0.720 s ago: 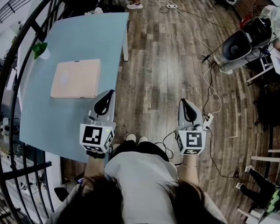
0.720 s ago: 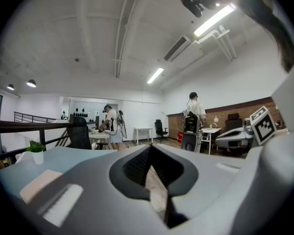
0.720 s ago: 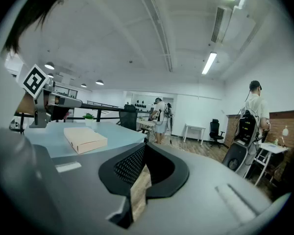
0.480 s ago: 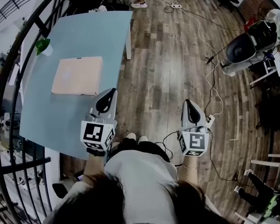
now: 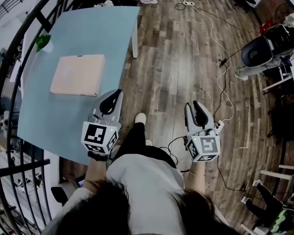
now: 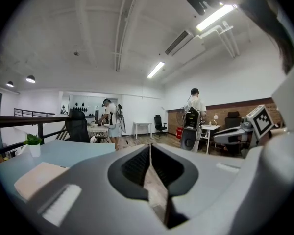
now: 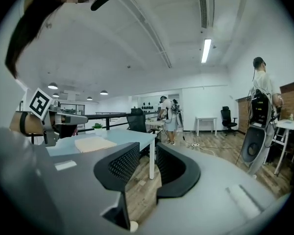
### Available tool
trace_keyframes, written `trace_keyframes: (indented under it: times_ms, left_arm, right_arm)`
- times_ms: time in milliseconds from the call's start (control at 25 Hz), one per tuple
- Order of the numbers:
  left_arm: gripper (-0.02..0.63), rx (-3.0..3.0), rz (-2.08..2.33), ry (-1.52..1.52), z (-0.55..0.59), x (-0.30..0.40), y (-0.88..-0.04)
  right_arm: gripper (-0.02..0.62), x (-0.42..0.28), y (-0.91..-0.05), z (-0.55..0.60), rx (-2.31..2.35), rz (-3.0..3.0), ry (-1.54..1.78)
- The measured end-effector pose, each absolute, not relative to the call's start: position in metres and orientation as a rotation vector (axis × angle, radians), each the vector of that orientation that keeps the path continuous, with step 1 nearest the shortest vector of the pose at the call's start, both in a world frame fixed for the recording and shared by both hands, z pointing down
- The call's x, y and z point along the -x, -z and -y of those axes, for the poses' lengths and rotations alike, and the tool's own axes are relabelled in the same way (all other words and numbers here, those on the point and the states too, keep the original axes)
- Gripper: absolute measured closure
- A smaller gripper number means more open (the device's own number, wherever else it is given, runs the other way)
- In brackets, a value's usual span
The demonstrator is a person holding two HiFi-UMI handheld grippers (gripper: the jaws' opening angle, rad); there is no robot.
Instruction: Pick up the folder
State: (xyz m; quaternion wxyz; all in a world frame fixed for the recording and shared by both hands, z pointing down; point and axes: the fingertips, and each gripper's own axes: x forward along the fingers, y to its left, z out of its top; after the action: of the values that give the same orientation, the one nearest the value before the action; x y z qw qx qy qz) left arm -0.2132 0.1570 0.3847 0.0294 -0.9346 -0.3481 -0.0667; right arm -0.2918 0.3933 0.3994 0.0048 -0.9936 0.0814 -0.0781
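A flat beige folder [image 5: 78, 75] lies on the light blue table [image 5: 83, 31], toward its left half. The folder [image 6: 36, 177] shows low at the left in the left gripper view, and the folder [image 7: 94, 143] shows beyond the table's corner in the right gripper view. My left gripper [image 5: 110, 104] hovers over the table's near right edge, short of the folder, jaws shut on nothing [image 6: 150, 148]. My right gripper [image 5: 196, 109] hangs over the wooden floor to the right of the table, with a narrow gap between its jaws and nothing in it [image 7: 148, 153].
A small potted plant [image 5: 43, 42] stands at the table's far left edge. A black railing [image 5: 10, 82] curves along the left side. Cables [image 5: 220, 82] and a power strip [image 5: 219, 126] lie on the floor. A wheeled machine [image 5: 262, 45] stands at right. People stand by far desks [image 6: 109, 121].
One foot has stepped forward between the grippers and the whole view has shifted a little. Both grippers keep their pose and their distance from the folder looks much the same.
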Motion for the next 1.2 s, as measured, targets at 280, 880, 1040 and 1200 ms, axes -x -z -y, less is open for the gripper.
trace_keyframes:
  times_ms: [280,880,1040,1200]
  left_arm:
    - [0.546,2.884,1.087,0.214,-0.169,0.167,-0.394]
    - [0.508,2.924,0.995,0.213,-0.178,-0.011,-0.388]
    - [0.508,2.942,0.951,0.223,-0.167,-0.043,-0.392]
    - [0.508,2.990,0.883,0.236,-0.142,-0.068,-0.393]
  right_arm:
    - [0.474,0.244,-0.403,-0.407,3.093,-0.266,0.235]
    - [0.459,0.055,-0.384,-0.426,3.034,-0.361,0.193]
    - [0.459,0.014,-0.390,-0.417,3.008,-0.396,0.208]
    - [0.459,-0.026,-0.392,-0.395,2.998,-0.475,0.233]
